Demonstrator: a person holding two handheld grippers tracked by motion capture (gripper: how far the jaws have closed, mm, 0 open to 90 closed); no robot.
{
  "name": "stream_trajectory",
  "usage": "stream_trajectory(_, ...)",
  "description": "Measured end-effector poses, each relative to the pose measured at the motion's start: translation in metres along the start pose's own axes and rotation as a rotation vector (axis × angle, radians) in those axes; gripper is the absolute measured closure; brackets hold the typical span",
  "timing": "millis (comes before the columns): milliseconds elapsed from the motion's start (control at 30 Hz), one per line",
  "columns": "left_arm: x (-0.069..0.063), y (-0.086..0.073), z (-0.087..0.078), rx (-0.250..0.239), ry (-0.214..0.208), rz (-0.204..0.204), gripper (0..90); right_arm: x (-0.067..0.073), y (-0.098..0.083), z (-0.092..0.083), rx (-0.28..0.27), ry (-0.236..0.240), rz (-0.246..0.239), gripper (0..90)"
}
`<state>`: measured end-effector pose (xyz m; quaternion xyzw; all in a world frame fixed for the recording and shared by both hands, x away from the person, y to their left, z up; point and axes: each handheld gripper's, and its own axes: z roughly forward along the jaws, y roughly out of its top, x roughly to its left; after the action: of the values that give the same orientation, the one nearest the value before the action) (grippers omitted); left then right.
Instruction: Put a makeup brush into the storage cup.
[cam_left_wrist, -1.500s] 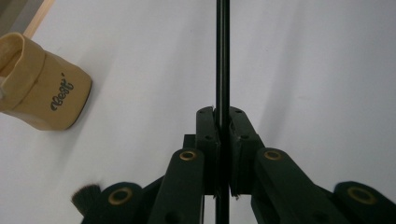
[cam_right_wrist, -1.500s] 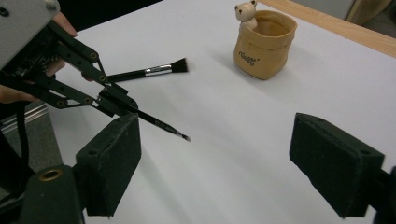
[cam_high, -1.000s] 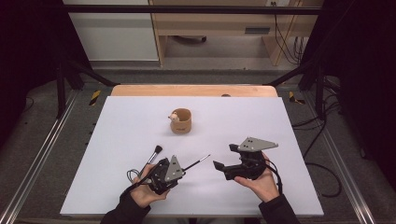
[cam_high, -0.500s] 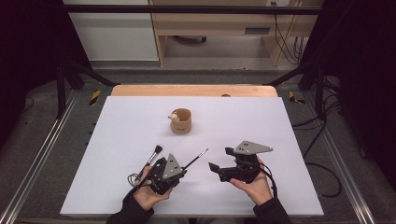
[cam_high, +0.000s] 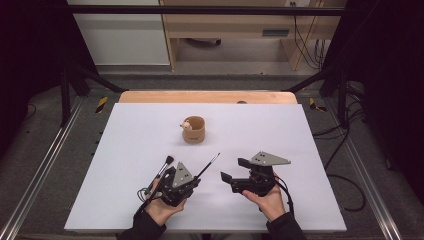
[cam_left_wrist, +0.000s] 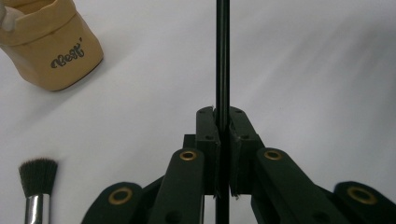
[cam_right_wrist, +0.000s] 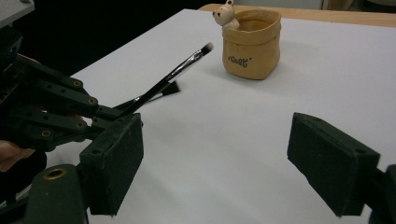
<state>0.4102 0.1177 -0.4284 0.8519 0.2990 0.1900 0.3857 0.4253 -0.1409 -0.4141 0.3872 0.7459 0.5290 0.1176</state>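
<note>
Left gripper (cam_high: 196, 176) clamps a thin black makeup brush (cam_high: 208, 165) angled up off the white table (cam_high: 310, 150), a fluffier brush (cam_high: 163, 168) lying beside it, the tan "Best" pouch (cam_high: 194, 129) beyond, while right gripper (cam_high: 232, 170), jaws wide and just narrowing, holds nothing.

Glossy black brush handle (cam_left_wrist: 222, 56), shiny metal ferrule (cam_left_wrist: 36, 208); tan pot (cam_right_wrist: 251, 44) perhaps matt leatherette.

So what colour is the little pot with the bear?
Tan, like caramel; the pot shows best in the right gripper view.
</note>
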Motion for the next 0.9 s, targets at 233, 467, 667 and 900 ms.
stream_trajectory(233,0.001,0.005,0.002,-0.018,0.011,-0.032,84.2,0.004,0.002,0.006,-0.012,0.015,0.017,19.6)
stream_trajectory(467,0.0,0.01,0.006,-0.027,0.026,-0.046,84.3,0.007,0.01,0.009,-0.048,0.027,0.049,20.6)
stream_trajectory(667,-0.004,0.015,0.006,-0.043,0.031,-0.052,84.3,0.011,0.017,0.012,-0.073,0.034,0.065,23.9)
stream_trajectory(900,-0.005,0.014,0.005,-0.055,0.046,-0.063,84.3,0.013,0.022,0.017,-0.108,0.04,0.107,30.8)
